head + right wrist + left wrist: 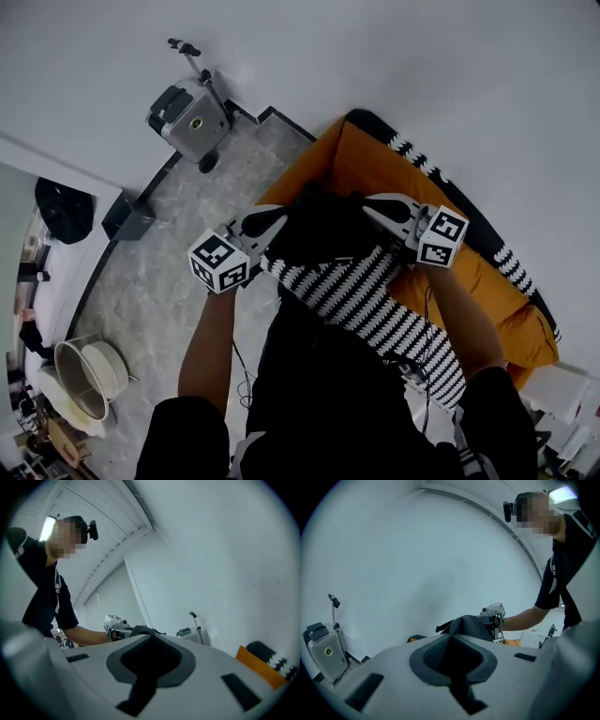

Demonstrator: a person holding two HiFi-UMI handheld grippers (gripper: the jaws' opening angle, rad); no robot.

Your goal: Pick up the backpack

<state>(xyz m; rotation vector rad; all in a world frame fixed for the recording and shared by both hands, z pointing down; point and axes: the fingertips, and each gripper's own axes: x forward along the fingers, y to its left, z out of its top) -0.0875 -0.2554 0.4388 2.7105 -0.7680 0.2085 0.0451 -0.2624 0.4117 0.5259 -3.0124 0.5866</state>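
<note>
Seen from above by a person looking down at their own arms. At far left, on the pale stone floor [169, 281], stand one grey wheeled suitcase [190, 117] with its handle up and, nearer the person, one cream tub [89, 375]. Toward the middle, the left tongs [272, 220] are clamped on a fold of dark fabric at one side of the single black backpack [319, 225]. The backpack hangs in the air between the two tools, in front of the person's chest. The right tongs [380, 208] are closed on its opposite side, so both of the two tongs are pinching the bag. A black-and-white striped cloth [366, 291] trails down to the right from under the bag; whether it is part of the bag cannot be told. Behind and to the right lies one orange sofa [375, 164] with dark, white-flecked edging. The main risk appears to be slipping: each hold is only a pinch of soft fabric, which could slide free under the bag's weight. If one side gave way, the bag would likely swing and drop. The trailing cloth could also snag on the sofa.
</note>
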